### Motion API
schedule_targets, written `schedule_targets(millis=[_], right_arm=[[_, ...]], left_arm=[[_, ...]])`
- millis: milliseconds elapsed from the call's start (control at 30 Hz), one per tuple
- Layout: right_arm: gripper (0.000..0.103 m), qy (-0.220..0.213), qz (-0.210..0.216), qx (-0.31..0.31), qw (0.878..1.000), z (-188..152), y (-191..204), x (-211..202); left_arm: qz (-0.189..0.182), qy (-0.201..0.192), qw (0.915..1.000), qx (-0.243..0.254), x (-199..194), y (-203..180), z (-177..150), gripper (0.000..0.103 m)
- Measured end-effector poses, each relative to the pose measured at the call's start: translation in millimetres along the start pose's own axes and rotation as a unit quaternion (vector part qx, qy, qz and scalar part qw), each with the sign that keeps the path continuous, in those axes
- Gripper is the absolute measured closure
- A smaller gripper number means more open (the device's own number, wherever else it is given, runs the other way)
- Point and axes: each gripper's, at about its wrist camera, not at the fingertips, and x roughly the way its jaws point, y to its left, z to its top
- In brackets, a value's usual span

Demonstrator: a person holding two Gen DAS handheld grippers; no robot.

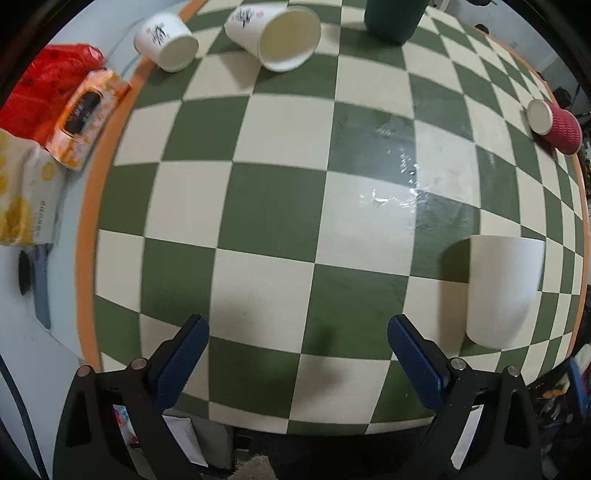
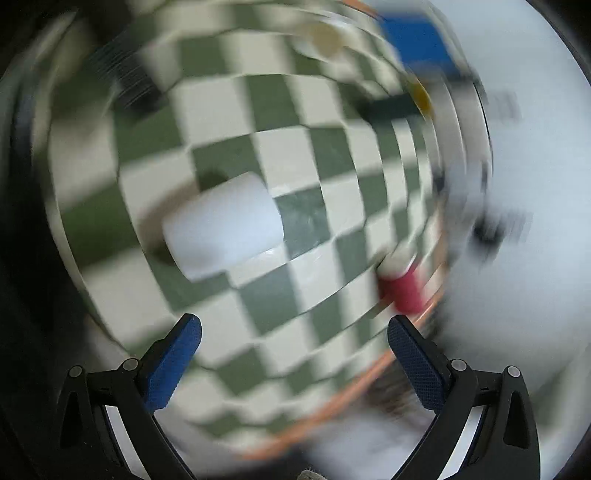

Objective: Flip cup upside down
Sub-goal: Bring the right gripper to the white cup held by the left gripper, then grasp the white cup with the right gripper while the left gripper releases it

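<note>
A plain white paper cup [image 1: 500,290] stands on the green and cream checkered table [image 1: 280,206] at the right, its wide end toward the cloth. It also shows in the blurred right wrist view [image 2: 223,227], ahead and left of centre. My left gripper [image 1: 297,345] is open and empty, with the cup to the right of its right finger. My right gripper [image 2: 293,341] is open and empty, short of the cup. The right wrist view is heavily motion-blurred.
Two printed white cups [image 1: 166,42] [image 1: 275,37] lie on their sides at the far left. A dark green cup [image 1: 391,16] stands at the far edge. A red ribbed cup [image 1: 556,125] lies at the right edge. Wipes pack [image 1: 85,118] and bags lie off the left.
</note>
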Motion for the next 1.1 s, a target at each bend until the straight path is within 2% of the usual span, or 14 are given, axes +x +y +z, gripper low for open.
schedule_targets(millis=[33,100,200,300,400,500,600,667,800,933,1100], right_arm=[[0.000,-0.005,-0.029,-0.060,0.998,2,11,2],[0.001,-0.023,-0.079,-0.193,0.978,4,36,8],[0.001,-0.049,-0.123,-0.354,0.926,1,65,21],[0.001,-0.076,-0.166,-0.484,0.856,-7,87,39],[0.001,-0.097,-0.194,-0.575,0.789,-13,96,57],[0.001,-0.110,-0.201,-0.618,0.752,-14,98,70],[0.001,-0.124,-0.209,-0.647,0.723,-14,97,82],[0.001,-0.129,-0.210,-0.660,0.710,-13,96,88],[0.001,-0.134,-0.205,-0.674,0.697,-11,94,98],[0.004,-0.132,-0.200,-0.685,0.688,-6,89,107],[0.011,-0.133,-0.199,-0.685,0.688,-3,88,116]], left_arm=[[-0.003,0.006,1.0000,-0.001,5,0,1,0.004],[-0.007,0.012,0.9999,-0.004,12,1,2,0.004],[-0.003,0.019,0.9997,-0.012,22,5,3,0.003],[-0.001,0.026,0.9995,-0.019,28,9,3,0.003],[0.000,0.029,0.9992,-0.028,31,12,3,0.003],[0.001,0.033,0.9989,-0.034,33,16,3,0.003],[0.008,0.034,0.9986,-0.038,35,20,3,0.003],[0.010,0.037,0.9983,-0.043,36,22,2,0.003],[0.013,0.036,0.9982,-0.046,35,29,2,0.003],[0.016,0.035,0.9982,-0.047,33,36,3,0.003],[0.014,0.032,0.9981,-0.051,30,39,12,0.003]])
